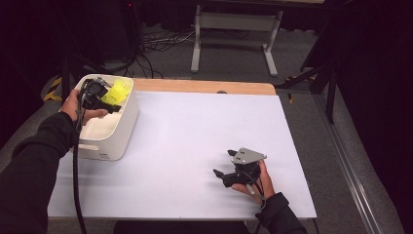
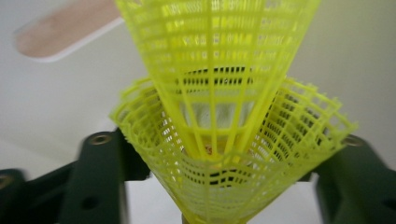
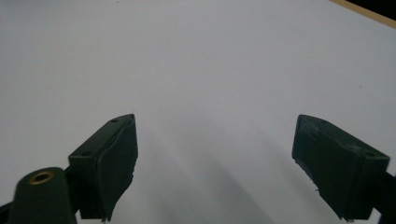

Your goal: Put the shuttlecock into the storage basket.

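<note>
left gripper sits over the white bin, jaws set apart at either side of a stack of two yellow shuttlecocks; whether the pads press on the mesh cannot be told. the shuttlecocks hang inside the bin's mouth, near its far end. risk: a loose hold could let the nested pair split or tip against the bin wall, while a tighter squeeze would likely crush the thin skirt. the shuttlecocks are bright yellow plastic lattice, one cone seated in the other, flared edges slightly splayed. right gripper rests on the white table, well apart from the bin, jaws wide with nothing between.
</note>
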Demonstrator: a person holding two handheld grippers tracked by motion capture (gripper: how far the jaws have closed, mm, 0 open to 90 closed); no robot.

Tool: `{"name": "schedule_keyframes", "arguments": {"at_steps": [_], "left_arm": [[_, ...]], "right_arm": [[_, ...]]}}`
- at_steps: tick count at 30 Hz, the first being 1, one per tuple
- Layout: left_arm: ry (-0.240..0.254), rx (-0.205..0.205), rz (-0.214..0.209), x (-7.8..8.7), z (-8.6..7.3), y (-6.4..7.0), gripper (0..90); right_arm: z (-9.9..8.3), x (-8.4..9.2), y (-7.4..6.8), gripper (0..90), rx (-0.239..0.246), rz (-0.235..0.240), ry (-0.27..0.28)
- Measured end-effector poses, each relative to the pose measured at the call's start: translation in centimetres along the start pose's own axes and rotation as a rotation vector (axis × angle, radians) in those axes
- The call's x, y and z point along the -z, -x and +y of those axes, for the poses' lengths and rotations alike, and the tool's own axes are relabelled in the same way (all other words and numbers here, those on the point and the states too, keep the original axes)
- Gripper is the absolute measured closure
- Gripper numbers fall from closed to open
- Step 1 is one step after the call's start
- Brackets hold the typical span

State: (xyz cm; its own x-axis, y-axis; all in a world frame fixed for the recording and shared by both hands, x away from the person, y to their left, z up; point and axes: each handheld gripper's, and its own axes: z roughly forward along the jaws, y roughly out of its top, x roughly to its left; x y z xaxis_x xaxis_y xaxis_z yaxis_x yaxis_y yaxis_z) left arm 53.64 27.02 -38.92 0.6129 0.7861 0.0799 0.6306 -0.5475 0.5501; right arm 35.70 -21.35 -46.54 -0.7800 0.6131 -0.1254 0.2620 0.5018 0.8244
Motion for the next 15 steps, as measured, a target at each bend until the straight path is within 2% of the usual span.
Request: {"name": "schedule_keyframes", "arguments": {"at_steps": [3,4,8,9,10,12,13,15], "left_arm": [[-0.015,0.014,0.011,-0.3,0.1,0.2,20.3],[-0.013,0.018,0.022,-0.2,0.1,0.2,18.3],[-0.007,0.026,0.039,-0.1,0.1,0.2,12.2],[0.005,0.030,0.015,0.0,0.0,0.2,11.2],[0.005,0.030,0.015,0.0,0.0,0.2,9.7],[0.026,0.023,0.017,0.3,0.0,0.2,9.2],[0.044,0.024,0.002,0.5,0.0,0.2,9.2],[0.087,0.012,0.012,1.0,0.0,0.2,8.7]], "right_arm": [[0.0,0.0,0.0,15.2,-0.001,0.002,-0.004],[-0.1,0.0,0.1,15.1,0.003,0.003,-0.006],[-0.1,0.0,0.1,15.1,0.004,0.001,-0.008],[0.0,0.0,0.1,15.1,0.008,-0.001,-0.004],[0.0,0.1,0.1,15.1,0.009,-0.001,-0.004],[0.0,0.1,0.1,15.1,0.013,-0.002,-0.002],[0.0,0.1,0.1,15.1,0.014,-0.004,-0.001],[0.1,0.2,0.0,15.1,0.015,-0.005,0.000]]}}
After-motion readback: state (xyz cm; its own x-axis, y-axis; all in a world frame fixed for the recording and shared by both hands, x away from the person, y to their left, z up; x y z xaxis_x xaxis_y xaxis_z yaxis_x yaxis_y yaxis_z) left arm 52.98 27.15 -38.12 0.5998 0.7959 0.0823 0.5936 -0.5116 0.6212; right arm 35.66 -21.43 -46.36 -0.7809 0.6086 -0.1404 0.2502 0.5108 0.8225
